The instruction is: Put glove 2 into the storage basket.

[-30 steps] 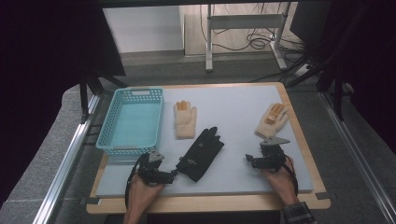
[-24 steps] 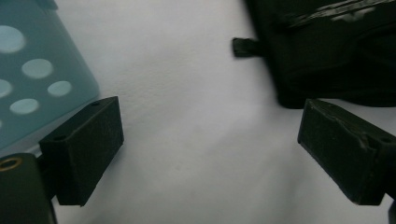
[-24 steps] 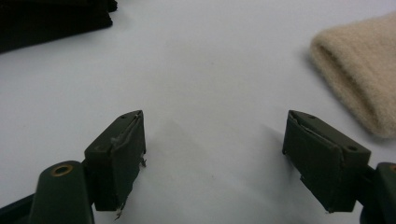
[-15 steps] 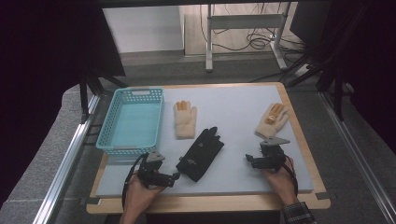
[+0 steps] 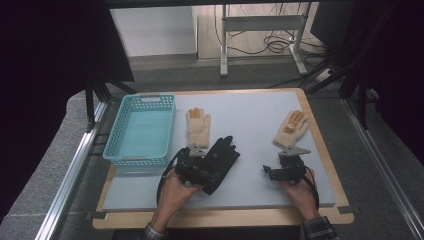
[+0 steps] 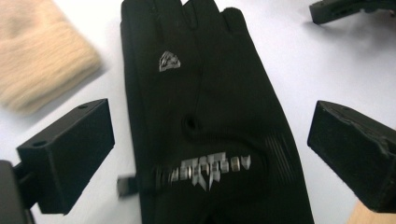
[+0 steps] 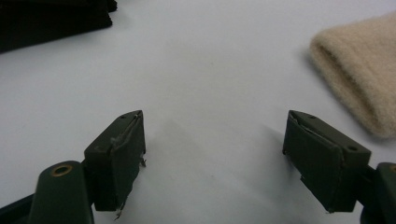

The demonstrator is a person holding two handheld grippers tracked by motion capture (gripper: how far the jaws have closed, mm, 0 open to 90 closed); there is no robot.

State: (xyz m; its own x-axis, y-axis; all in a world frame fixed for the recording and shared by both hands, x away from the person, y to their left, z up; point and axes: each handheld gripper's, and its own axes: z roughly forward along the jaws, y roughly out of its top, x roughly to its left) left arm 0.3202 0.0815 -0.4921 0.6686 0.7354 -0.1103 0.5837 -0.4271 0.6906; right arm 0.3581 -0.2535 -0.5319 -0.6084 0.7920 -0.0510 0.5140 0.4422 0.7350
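A black glove (image 5: 222, 152) lies flat in the middle of the white board, fingers pointing away from me. My left gripper (image 5: 204, 169) hovers over its cuff end, held in a hand. In the left gripper view the jaws stand wide open (image 6: 210, 140) on either side of the black glove (image 6: 210, 102), above its silver lettering. A beige glove with orange fingertips (image 5: 198, 127) lies just beyond it. My right gripper (image 5: 273, 172) is open (image 7: 217, 135) over bare board, with the cuff of a second beige glove (image 7: 359, 65) to its right.
A light blue basket (image 5: 142, 130) stands empty at the left of the board (image 5: 250, 110). The second beige glove (image 5: 291, 127) lies at the right, just beyond the right gripper. The wooden table edge runs along the front.
My left gripper has moved right and forward, from beside the black glove to over its cuff end. The right gripper has stayed put.
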